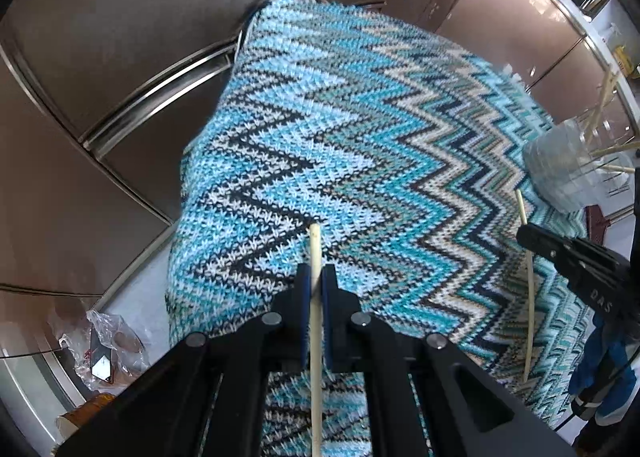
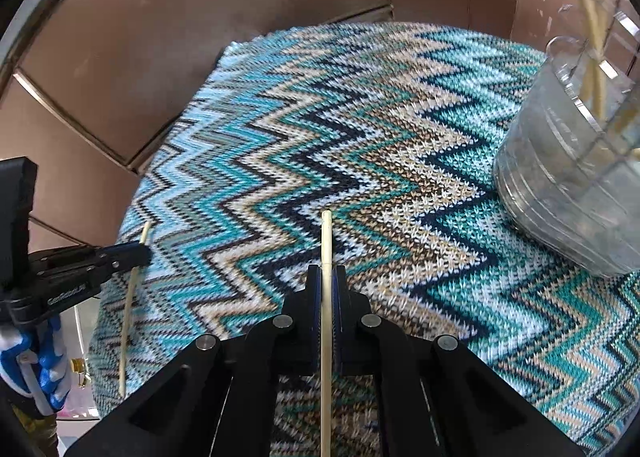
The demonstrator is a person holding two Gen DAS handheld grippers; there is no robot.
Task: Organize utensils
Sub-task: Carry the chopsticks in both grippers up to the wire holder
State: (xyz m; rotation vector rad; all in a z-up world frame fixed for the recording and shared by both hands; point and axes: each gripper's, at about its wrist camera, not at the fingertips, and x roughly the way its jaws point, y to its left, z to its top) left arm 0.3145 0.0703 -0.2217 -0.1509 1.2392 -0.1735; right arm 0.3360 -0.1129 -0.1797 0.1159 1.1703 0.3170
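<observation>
In the left wrist view my left gripper (image 1: 316, 277) is shut on a pale wooden chopstick (image 1: 315, 245), which runs lengthwise between the pads over the zigzag knitted cloth (image 1: 360, 137). To its right, my right gripper (image 1: 524, 233) clamps a second chopstick (image 1: 530, 297). The right wrist view shows that right gripper (image 2: 327, 277) shut on its chopstick (image 2: 326, 237). My left gripper (image 2: 144, 253) appears at the left, pinching the other chopstick (image 2: 130, 305). A clear plastic holder (image 2: 568, 185) with several chopsticks in it stands on the cloth at the right.
Brown cabinet fronts (image 1: 120, 37) with steel trim surround the cloth-covered surface. A crumpled plastic bag (image 1: 104, 349) lies on the floor at lower left. A blue and white glove (image 2: 40, 369) covers the hand on the left gripper. The clear holder (image 1: 560, 169) sits near the cloth's right edge.
</observation>
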